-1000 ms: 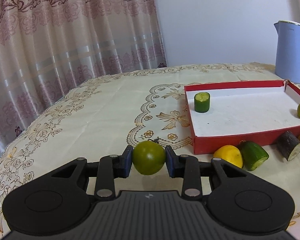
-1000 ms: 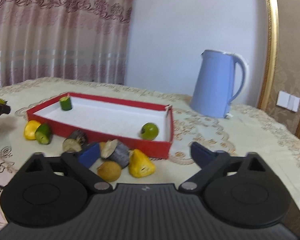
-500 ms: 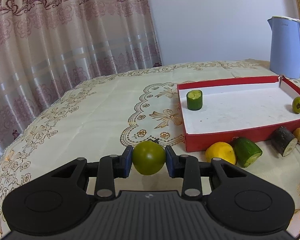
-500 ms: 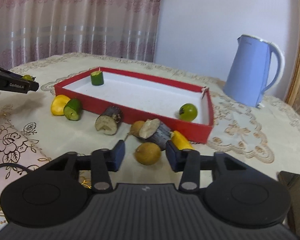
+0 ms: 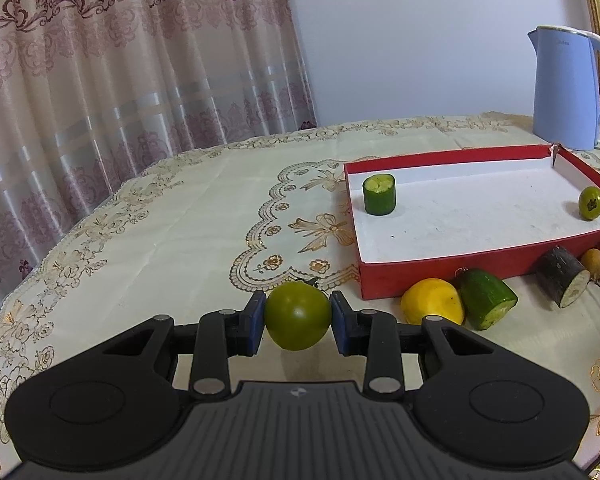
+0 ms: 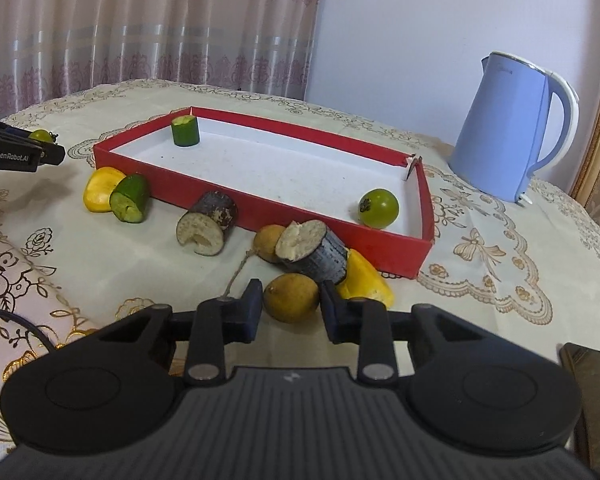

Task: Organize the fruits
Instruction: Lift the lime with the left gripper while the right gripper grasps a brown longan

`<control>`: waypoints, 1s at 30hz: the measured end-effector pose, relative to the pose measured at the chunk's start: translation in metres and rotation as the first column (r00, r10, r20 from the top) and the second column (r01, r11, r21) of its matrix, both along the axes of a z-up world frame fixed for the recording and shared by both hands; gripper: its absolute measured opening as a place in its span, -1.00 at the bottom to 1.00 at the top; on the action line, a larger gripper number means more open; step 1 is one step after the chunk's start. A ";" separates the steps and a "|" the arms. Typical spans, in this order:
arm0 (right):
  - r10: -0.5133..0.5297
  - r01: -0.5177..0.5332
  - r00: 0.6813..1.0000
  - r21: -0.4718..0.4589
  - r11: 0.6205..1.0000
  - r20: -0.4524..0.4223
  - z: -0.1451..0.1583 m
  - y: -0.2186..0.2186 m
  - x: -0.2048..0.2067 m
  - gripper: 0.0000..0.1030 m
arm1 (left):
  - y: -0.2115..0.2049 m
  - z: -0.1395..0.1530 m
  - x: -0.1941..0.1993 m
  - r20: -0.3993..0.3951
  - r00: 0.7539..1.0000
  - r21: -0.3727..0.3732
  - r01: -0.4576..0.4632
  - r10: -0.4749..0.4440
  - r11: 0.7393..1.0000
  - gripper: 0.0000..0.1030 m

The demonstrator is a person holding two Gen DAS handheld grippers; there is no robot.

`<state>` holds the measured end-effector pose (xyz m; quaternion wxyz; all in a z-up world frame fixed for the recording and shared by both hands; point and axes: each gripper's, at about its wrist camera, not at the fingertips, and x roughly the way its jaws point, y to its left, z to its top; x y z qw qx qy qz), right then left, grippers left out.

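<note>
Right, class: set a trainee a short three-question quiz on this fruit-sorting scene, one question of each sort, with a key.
1. True or false: the left gripper is shut on a green tomato.
2. How many pieces lie inside the red tray? A) none B) two C) five
3. Fill in: the brown fruit between the right gripper's fingers rests on the ____.

Key: 1 true. 2 B: a cucumber piece and a second green tomato. 3 tablecloth.

The left gripper [image 5: 298,322] clamps a green tomato [image 5: 298,316] between its blue pads. Ahead to the right, the red tray [image 5: 440,272] holds a cucumber piece [image 5: 379,194] and another small green tomato [image 5: 591,203].
</note>
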<state>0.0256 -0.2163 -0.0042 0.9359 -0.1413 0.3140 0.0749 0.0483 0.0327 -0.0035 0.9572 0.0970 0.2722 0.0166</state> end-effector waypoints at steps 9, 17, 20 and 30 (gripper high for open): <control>-0.005 0.004 1.000 0.013 1.000 0.024 0.006 -0.005 -0.014 -0.44 | 0.000 0.001 -0.002 -0.011 1.000 -0.006 -0.007 0.007 1.000 -0.35; -0.040 0.037 0.996 0.043 0.998 0.079 0.020 -0.018 -0.028 -0.44 | -0.001 0.003 -0.004 -0.026 1.000 -0.022 -0.002 0.001 1.000 -0.35; -0.045 0.039 0.994 0.060 0.997 0.101 0.025 -0.021 -0.033 -0.44 | -0.004 0.005 -0.005 -0.028 1.000 -0.030 0.011 -0.012 1.000 -0.35; -0.052 0.040 0.990 0.097 0.994 0.128 0.029 -0.028 -0.041 -0.44 | -0.020 0.010 -0.007 -0.013 1.000 0.005 0.029 -0.028 1.000 -0.35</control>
